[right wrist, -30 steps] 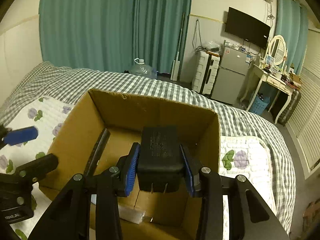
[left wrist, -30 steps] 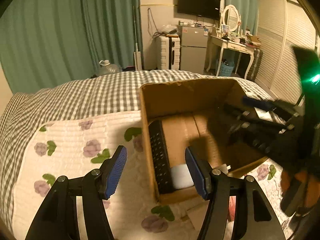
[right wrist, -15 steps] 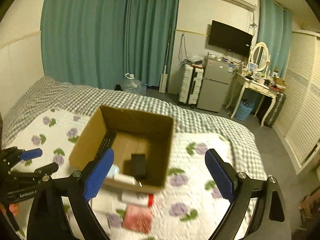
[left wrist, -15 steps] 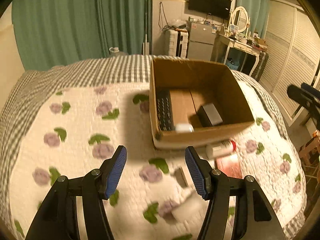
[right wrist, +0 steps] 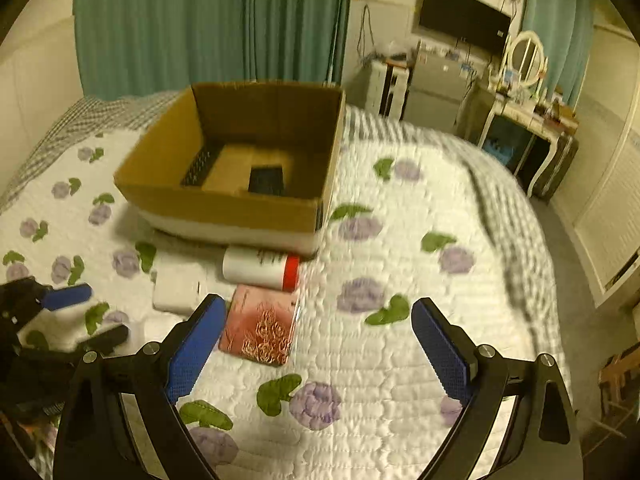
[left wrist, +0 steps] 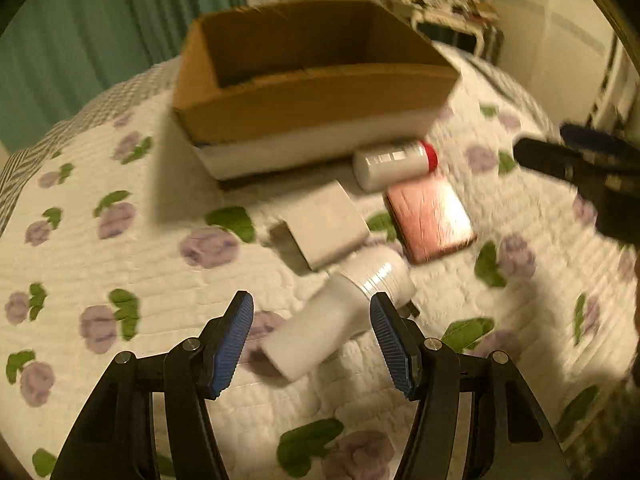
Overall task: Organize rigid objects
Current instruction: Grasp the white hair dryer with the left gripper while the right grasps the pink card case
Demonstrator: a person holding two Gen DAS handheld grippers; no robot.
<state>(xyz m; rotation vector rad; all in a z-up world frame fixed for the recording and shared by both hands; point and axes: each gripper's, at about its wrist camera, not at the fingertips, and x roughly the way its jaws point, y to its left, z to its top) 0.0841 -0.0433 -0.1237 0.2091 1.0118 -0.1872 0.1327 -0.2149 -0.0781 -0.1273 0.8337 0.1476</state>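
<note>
An open cardboard box (right wrist: 224,204) stands on the flowered quilt, with a black adapter (right wrist: 266,180) and a dark remote (right wrist: 196,168) inside it. In front of it lie a white bottle with a red cap (right wrist: 260,266), a flat white box (right wrist: 178,288) and a pink box (right wrist: 260,324). My right gripper (right wrist: 316,348) is open wide over the quilt, with nothing between its fingers. My left gripper (left wrist: 312,340) is open, low over a white cylinder-shaped object (left wrist: 340,316) that lies just ahead between its fingers, untouched. The box (left wrist: 312,100), the red-capped bottle (left wrist: 394,164) and the pink box (left wrist: 430,216) lie beyond.
The quilt (right wrist: 400,280) covers a bed, with bare bedding to the right of the box. Green curtains (right wrist: 200,20), a small fridge (right wrist: 436,80) and a white dressing table (right wrist: 520,112) stand behind. My right gripper (left wrist: 580,160) shows at the left wrist view's right edge.
My right gripper let go of the black adapter inside the box, opened wide and drew back. My left gripper pulled away from the box and sank toward the white cylinder on the quilt.
</note>
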